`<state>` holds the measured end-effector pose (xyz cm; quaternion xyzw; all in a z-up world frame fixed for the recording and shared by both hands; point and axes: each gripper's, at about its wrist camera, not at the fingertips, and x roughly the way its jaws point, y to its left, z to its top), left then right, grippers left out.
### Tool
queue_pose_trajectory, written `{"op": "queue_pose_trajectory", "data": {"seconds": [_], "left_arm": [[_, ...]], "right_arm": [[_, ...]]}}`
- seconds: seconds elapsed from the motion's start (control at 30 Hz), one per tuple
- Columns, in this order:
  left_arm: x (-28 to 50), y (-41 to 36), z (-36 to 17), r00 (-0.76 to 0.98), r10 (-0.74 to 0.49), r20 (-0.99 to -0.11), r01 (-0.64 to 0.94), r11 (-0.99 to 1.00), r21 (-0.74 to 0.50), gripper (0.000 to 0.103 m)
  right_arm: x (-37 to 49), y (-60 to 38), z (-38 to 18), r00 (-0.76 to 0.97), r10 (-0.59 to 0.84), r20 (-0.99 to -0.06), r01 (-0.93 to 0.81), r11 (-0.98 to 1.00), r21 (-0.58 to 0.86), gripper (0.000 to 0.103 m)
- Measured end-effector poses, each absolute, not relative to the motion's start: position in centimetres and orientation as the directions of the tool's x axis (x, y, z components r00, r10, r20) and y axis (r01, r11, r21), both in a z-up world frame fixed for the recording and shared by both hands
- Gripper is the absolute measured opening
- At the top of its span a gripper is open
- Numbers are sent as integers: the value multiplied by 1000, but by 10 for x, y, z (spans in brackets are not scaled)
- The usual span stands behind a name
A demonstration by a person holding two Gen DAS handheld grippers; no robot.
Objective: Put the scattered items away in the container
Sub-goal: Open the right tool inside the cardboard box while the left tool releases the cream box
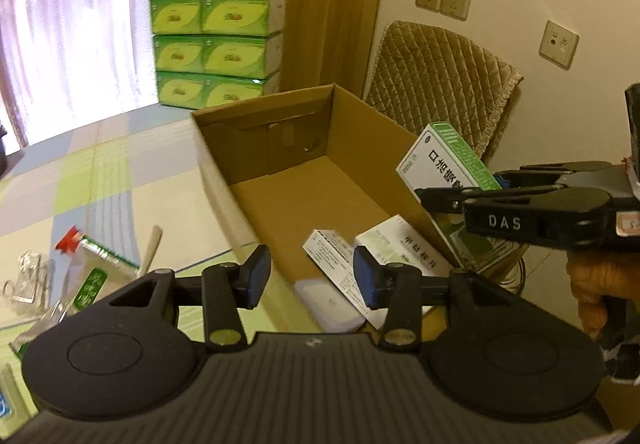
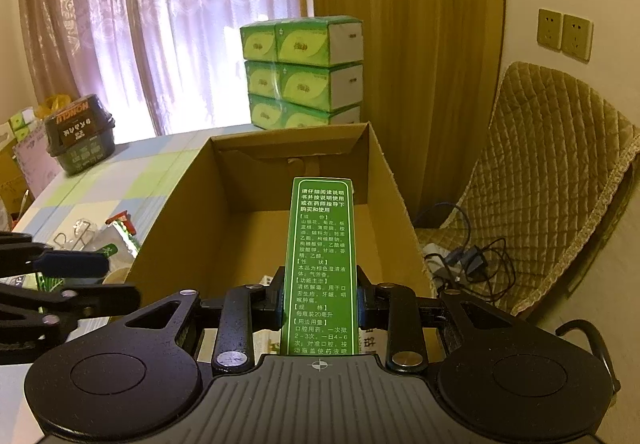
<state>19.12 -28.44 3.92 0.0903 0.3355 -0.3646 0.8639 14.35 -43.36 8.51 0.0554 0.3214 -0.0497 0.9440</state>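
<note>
Right gripper (image 2: pixel 320 304) pinching a green medicine box (image 2: pixel 321 264) between its jaws, long side running forward from the pads, held above the near end of the cardboard container (image 2: pixel 176 220). Left gripper (image 1: pixel 306 276) spread, nothing between the pads, hovering over the container's near left rim. Step in hand, by judgement: placing the carried box into the container; next move likely calls for lowering it past the rim, then opening the jaws so it drops beside the packs already inside. Just ahead of the left jaws, two white medicine boxes (image 1: pixel 384 248) lying on the container floor with a white flat pack (image 1: pixel 328 304) nearer; far half of the floor bare. Left of the left jaws, loose sachets (image 1: pixel 94 256) and a clear packet (image 1: pixel 28 276) on the checked tablecloth (image 1: pixel 100 172), not yet collected. Left view alone shows the container contents and the white face of the held box (image 1: pixel 444 164); right view alone shows its green printed side, a dark tub (image 2: pixel 78 134) far left, cables (image 2: pixel 472 260) on the chair. Far beyond both jaws, stacked tissue packs (image 2: pixel 304 72).
</note>
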Motion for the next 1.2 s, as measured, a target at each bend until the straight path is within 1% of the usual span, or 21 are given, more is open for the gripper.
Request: {"op": "queue_pose_trajectory", "data": {"seconds": [0.2,0.5,0.53,0.57,0.6,0.73,0.87,1.2], "left_arm": [[182,-272,39,509,-563,-651,679,728,-99,43],[180,-265,37,514,-558,-652,666,738,-107,44],[180,-263,37,516,-556,-651,663,741,-107,44],[180,-262,37,519,-553,-651,659,745,-107,44],[180,-260,37,522,-551,-651,655,748,-107,44],[179,-252,37,529,-544,-651,642,758,-111,45],[176,-242,35,534,-537,-653,628,769,-118,49],[155,-209,32,547,-512,-662,587,798,-133,55]], "right_arm": [[144,-427,85,789,-54,-612,119,991,67,33],[154,-425,79,803,-39,-595,100,993,69,34],[154,-425,79,807,-42,-589,99,993,65,40],[154,-426,80,813,-50,-580,109,992,68,66],[152,-428,81,823,-56,-565,119,990,76,75],[147,-431,87,830,-70,-554,139,987,82,75],[135,-432,93,830,-82,-551,158,983,92,75],[93,-402,99,829,-57,-556,147,982,118,75]]}}
